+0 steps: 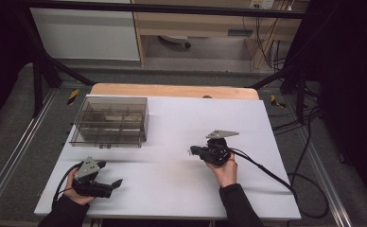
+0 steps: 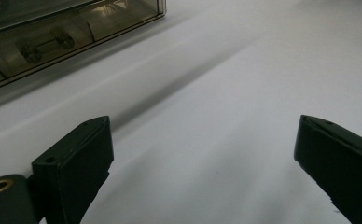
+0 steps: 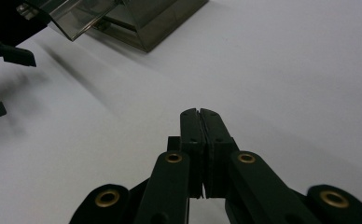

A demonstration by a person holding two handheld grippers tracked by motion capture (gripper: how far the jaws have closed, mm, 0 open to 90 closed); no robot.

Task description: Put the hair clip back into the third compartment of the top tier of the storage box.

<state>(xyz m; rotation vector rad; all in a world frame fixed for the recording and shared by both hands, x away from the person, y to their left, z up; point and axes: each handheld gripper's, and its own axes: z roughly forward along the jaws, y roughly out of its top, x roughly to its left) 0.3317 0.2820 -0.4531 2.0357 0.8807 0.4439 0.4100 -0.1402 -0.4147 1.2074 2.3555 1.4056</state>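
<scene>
The left tongs rest near the bench's front left corner, held in the person's left hand, and they stand released: in the left gripper view the two black jaws are wide apart with bare white bench between them, grasping nothing. They point toward the bench's middle. A grey three-cornered plate sits on top of them.

The right tongs are clenched, their jaws pressed flat together with nothing between them. In the high view the right tongs lie right of the bench's centre, tips pointing left, gripped by the right hand, with a black cable trailing off over the bench's right front edge.

Toward the back left corner stands a smoky clear plastic box split into compartments, well apart from both tongs. In the left gripper view a small dumbbell-like part lies in one compartment of the box; what it is cannot be made out. The box's corner also appears in the right gripper view, with the left tongs at that view's left edge.
</scene>
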